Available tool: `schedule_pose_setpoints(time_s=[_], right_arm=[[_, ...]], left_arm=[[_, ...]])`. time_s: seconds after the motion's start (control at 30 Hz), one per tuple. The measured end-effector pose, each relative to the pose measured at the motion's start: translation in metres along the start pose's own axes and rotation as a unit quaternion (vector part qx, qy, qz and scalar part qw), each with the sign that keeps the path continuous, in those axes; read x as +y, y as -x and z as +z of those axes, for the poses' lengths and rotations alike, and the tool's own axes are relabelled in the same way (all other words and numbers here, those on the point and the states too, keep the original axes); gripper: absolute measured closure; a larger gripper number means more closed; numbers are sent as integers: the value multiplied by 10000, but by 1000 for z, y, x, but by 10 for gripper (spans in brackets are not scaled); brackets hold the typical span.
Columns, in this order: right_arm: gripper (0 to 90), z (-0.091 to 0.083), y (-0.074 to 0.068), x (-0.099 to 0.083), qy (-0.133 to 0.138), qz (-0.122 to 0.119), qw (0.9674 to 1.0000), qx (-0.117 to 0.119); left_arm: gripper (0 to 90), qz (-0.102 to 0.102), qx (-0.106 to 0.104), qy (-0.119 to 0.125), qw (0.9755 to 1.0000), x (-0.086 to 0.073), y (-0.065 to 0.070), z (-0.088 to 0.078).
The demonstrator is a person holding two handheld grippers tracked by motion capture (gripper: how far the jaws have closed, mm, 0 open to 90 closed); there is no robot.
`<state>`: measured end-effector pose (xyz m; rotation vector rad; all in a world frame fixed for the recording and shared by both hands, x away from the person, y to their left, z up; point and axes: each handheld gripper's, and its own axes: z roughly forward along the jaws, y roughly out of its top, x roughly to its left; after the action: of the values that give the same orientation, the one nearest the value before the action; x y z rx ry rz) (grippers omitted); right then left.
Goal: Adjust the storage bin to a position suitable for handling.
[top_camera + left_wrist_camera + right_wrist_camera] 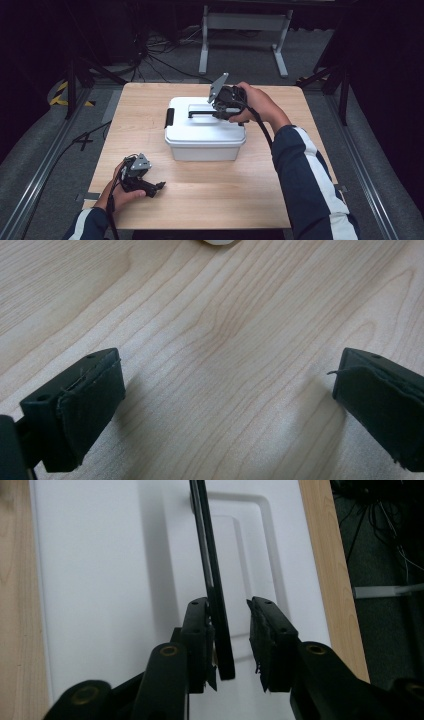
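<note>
The right hand-held gripper [227,640] straddles the box's [205,135] thin black handle [212,580], jaws not yet pinching. Rigid plastic, probably light; grip the handle mid-span.

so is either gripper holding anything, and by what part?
No firm hold yet: right gripper straddles the box's black handle, one pad touching, a gap at the other. Left gripper open, empty.

white lidded box [204,135], black handle [202,109] raised, mid-table
</note>
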<state>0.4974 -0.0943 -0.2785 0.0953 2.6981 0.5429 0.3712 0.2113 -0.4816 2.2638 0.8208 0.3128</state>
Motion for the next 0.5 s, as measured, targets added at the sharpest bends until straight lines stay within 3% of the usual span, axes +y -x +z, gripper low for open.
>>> schedule_pose_setpoints(time_s=[0.07, 0.27, 0.5], right_arm=[[807, 1, -2, 6, 140, -56, 9999, 72], [840, 3, -7, 15, 52, -333, 9994, 103], [848, -1, -7, 15, 120, -434, 9989, 90]], left_arm=[[4, -17, -48, -18, 10000, 0, 0, 0], [3, -14, -42, -10, 10000, 0, 0, 1], [3, -21, -31, -4, 10000, 1, -1, 1]])
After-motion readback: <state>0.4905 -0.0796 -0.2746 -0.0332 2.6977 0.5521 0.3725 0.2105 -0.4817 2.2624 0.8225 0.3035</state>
